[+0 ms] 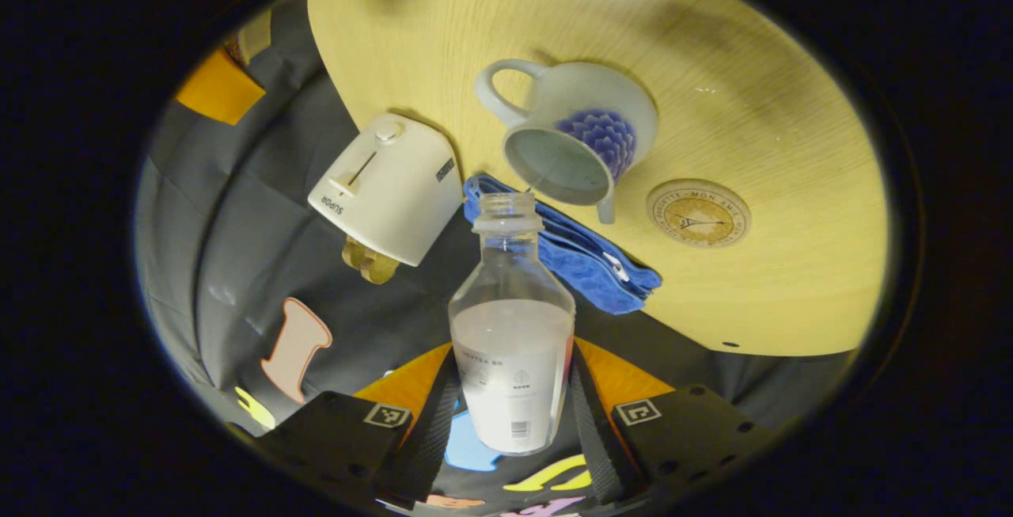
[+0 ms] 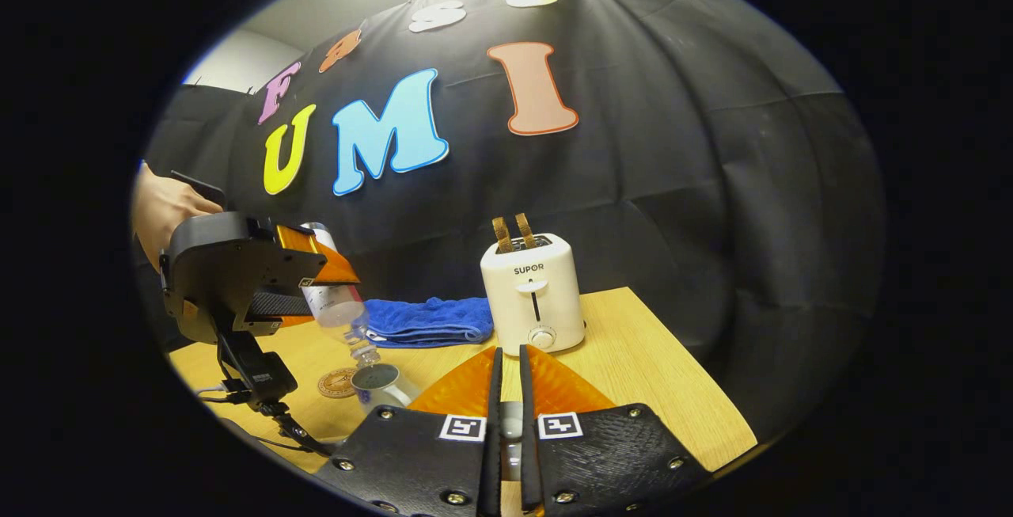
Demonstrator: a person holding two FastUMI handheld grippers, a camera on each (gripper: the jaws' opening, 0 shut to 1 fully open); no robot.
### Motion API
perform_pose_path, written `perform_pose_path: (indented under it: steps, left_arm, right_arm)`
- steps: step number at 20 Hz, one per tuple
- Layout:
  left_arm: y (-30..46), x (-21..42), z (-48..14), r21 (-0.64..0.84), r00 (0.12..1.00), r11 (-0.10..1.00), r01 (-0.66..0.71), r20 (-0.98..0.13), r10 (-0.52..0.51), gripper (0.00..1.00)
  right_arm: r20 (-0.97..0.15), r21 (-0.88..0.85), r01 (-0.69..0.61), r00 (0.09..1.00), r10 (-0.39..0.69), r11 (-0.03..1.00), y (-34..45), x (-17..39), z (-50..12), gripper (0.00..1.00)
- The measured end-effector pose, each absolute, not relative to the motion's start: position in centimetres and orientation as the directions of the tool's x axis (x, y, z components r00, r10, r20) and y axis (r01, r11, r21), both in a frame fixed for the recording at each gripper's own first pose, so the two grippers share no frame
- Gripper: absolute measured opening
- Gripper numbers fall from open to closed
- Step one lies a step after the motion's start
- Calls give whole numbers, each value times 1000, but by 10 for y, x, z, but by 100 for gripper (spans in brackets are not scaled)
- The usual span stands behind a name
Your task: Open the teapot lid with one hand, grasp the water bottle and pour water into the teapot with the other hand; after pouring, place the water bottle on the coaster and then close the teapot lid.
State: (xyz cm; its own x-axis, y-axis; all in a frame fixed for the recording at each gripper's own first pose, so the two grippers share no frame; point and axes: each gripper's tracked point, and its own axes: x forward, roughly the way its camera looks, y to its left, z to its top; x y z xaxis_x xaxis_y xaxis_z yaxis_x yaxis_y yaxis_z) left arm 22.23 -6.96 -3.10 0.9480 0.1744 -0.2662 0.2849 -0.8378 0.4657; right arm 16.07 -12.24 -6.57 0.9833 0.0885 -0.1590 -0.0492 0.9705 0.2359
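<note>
Writing: "SUPOR" on the toaster [image 2: 535, 303] front; bottle label too small to make out.
Left gripper [image 1: 513, 414]: fingers [image 1: 431, 430] spread to bottle width, pinching the water bottle [image 1: 513, 343] at its base.
Right gripper [image 2: 508, 430]: fingers nearly pressed together, gripping a small pale thing, possibly the lid; cannot tell.
Bottle axis: tilted, mouth pointing down at the open teapot [image 1: 582, 141], thin stream falling in.
Teapot: on the worktop [image 1: 752, 105], beside the coaster [image 1: 699, 213], next to the blue cloth [image 1: 578, 252].
</note>
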Motion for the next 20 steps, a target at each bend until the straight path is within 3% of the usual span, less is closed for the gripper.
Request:
perform_pose_path:
  steps: [4, 7, 10, 14, 17, 20]
  left_arm:
    - [-63, 220, -38, 561, 938, -763, 321, -300, 174, 85]
    - [-47, 222, -49, 675, 930, -647, 355, -327, 169, 85]
    - [-20, 221, -71, 821, 914, -402, 405, -368, 169, 85]
    - [0, 231, -109, 927, 922, -41, 374, -367, 120, 85]
    - [3, 240, -143, 909, 927, 245, 338, -366, 77, 84]
    - [-6, 240, -171, 797, 938, 539, 272, -344, 35, 84]
  right_arm:
    - [-162, 237, -50, 983, 90, 970, -122, 161, -67, 10]
    - [-162, 235, -43, 983, 82, 971, -124, 161, -66, 10]
    - [-169, 244, -40, 982, 83, 969, -124, 162, -69, 10]
    - [-176, 227, -38, 981, 80, 973, -123, 162, -71, 10]
    - [-186, 204, -39, 979, 78, 978, -120, 162, -75, 10]
    - [-190, 181, -58, 977, 93, 982, -112, 162, -76, 10]
